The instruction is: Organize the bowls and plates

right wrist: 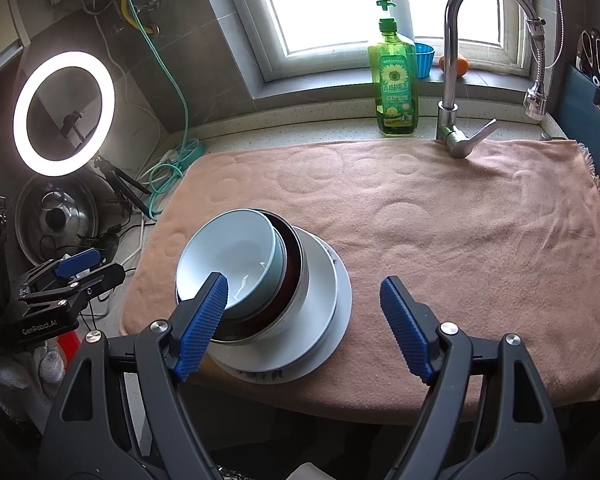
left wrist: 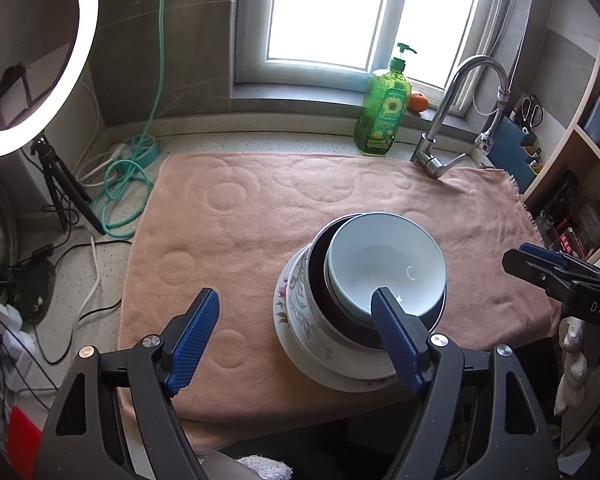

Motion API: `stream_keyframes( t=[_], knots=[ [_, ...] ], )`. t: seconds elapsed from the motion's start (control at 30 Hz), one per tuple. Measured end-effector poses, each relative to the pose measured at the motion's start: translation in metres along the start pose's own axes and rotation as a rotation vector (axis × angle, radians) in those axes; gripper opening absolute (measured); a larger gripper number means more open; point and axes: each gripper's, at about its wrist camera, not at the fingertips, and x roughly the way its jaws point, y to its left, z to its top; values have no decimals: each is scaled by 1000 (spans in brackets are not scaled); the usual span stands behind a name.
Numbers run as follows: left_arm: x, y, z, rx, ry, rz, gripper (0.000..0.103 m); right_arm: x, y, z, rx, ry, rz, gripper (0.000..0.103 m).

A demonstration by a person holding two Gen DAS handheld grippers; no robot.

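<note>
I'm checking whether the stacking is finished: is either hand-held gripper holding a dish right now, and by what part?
Nothing is held. The left hand-held gripper and right hand-held gripper both stand open, clear of the stack topped by the pale blue bowl.

Lower bowls in the stack — mostly hidden — ring light edge-cropped.

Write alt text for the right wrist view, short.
A stack of dishes sits on a pink towel over a kitchen counter: pale blue bowl on top, white plate at the bottom. The right gripper is open and empty, with its left finger in front of the stack. Dish soap bottle and faucet stand behind.
</note>
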Motion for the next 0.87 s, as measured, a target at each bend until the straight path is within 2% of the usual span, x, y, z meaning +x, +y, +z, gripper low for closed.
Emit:
stream_keyframes(
  t=[0.87],
  knots=[
    [18, 0, 13, 10, 20, 9, 78, 24, -13, 13, 22, 36, 2, 81]
  ],
)
